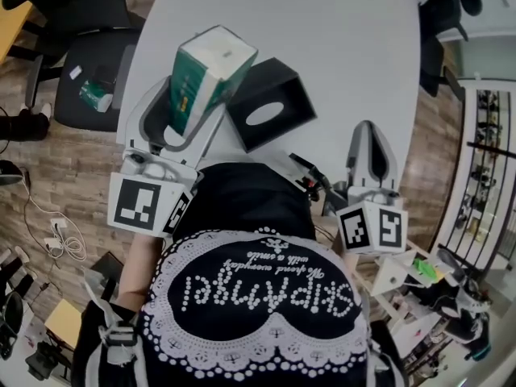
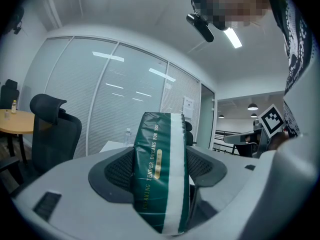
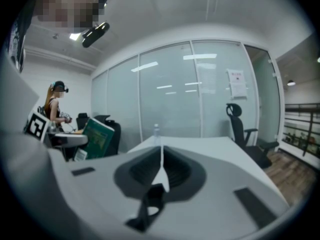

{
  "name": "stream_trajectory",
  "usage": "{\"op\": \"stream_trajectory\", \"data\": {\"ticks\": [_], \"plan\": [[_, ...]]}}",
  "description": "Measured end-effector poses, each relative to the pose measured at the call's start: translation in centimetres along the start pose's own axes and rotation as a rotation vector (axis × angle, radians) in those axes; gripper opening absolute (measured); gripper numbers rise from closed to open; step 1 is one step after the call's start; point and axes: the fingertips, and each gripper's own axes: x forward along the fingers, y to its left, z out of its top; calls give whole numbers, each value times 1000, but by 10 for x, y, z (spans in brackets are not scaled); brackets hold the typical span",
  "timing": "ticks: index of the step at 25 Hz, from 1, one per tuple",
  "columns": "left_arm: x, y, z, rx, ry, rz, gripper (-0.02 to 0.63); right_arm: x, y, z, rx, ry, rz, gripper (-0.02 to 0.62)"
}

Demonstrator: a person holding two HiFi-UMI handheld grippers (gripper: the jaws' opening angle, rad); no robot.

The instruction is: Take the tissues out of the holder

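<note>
A green tissue pack (image 1: 211, 63) is being clamped, tilted, in the raised left claw (image 1: 193, 97) at upper left; the right claw (image 1: 369, 132) is being held empty, jaws together, centre right.

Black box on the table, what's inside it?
The black box shows only a pale patch through its oval hole; its walls hide the rest. The tissue pack is outside it, clamped in the left gripper.

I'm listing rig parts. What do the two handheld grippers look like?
Left gripper and right gripper are light grey plastic with two curved jaws lined by dark textured pads. Each carries a white cube with black square markers. The person wears a black top with white print.
</note>
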Motion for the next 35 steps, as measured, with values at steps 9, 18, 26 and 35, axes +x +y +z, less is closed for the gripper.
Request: {"op": "stream_trajectory", "data": {"ticks": [9,18,26,35], "plan": [[4,-4,-1,2,12,-15,334,-2,-3,-1,6,-1,-8,37],[1,-4,0,6,5,-16,334,-3,0,0,10,-8,-3,37],[1,-6,-1,9,-4,-26,334,-4,1,-4,15,-5,-2,37],[0,-6,-4,3,15,-24,334,-5,3,-5,1,-4,-1,35]]}}
